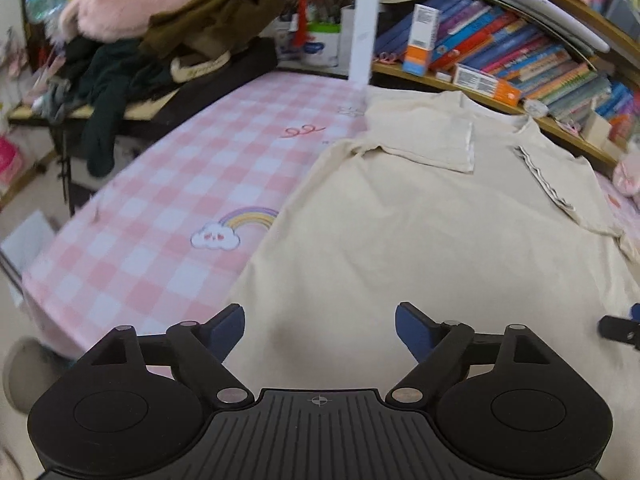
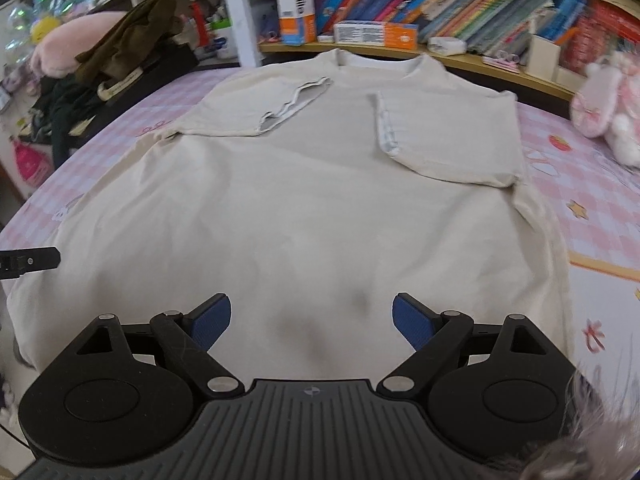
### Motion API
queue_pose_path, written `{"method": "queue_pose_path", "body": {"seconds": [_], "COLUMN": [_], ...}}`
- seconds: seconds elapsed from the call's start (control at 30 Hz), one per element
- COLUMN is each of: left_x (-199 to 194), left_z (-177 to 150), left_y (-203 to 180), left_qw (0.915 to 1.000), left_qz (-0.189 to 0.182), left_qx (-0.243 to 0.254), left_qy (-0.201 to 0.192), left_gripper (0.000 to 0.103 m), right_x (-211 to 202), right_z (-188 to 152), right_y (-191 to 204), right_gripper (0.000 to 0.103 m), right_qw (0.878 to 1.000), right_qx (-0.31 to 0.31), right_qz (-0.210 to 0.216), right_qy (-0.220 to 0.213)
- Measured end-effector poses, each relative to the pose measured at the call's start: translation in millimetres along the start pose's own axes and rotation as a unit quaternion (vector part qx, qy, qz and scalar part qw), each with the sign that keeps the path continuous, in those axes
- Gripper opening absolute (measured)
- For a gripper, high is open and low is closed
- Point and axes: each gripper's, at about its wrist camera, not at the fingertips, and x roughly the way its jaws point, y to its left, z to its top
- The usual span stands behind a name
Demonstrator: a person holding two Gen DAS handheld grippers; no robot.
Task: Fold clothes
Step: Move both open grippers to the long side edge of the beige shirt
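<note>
Showing only in right wrist view: pink plush toy [image 2: 608,108] beside T-shirt [image 2: 312,200].

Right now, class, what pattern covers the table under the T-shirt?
Pink and white checks with cartoon prints, on the tablecloth beneath the T-shirt; clearest in the left wrist view.

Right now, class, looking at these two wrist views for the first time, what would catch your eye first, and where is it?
A cream T-shirt lies flat across the pink checked tablecloth, both sleeves already folded inward over the chest. The left gripper and right gripper stand open over its near hem. Behind the collar, a shelf of bright books runs along the far edge.
</note>
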Motion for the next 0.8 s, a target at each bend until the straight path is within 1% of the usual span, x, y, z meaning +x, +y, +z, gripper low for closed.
{"method": "queue_pose_path", "body": {"seconds": [0.07,0.13,0.2,0.33,0.47,0.67,0.8], "left_x": [-4,-10,-14,-23,-32,-46,-48], "left_z": [0,-3,-7,-15,-24,-36,-33], "left_y": [6,15,26,48,70,103,120], "left_qw": [0.9999,0.9998,0.9997,0.9993,0.9985,0.9967,0.9962], "left_qz": [0.0,-0.003,-0.013,-0.031,-0.05,-0.077,-0.083], "left_qx": [0.011,0.016,0.017,0.02,0.023,0.027,0.022], "left_qy": [0.0,-0.01,-0.009,-0.007,-0.006,-0.004,-0.019], "left_gripper": [0.085,0.087,0.089,0.09,0.09,0.089,0.089], "right_x": [-9,-18,-26,-42,-55,-79,-96], "right_z": [-6,-14,-23,-41,-61,-92,-111], "right_y": [-1,-4,-4,0,15,48,49], "right_gripper": [0.088,0.088,0.088,0.088,0.088,0.088,0.088], "right_qw": [1.0,0.998,0.997,0.992,0.987,0.983,0.975], "right_qx": [0.014,0.035,0.05,0.078,0.107,0.112,0.141], "right_qz": [-0.019,-0.044,-0.066,-0.103,-0.12,-0.145,-0.17], "right_qy": [-0.004,-0.006,-0.007,-0.008,-0.008,-0.022,-0.032]}}
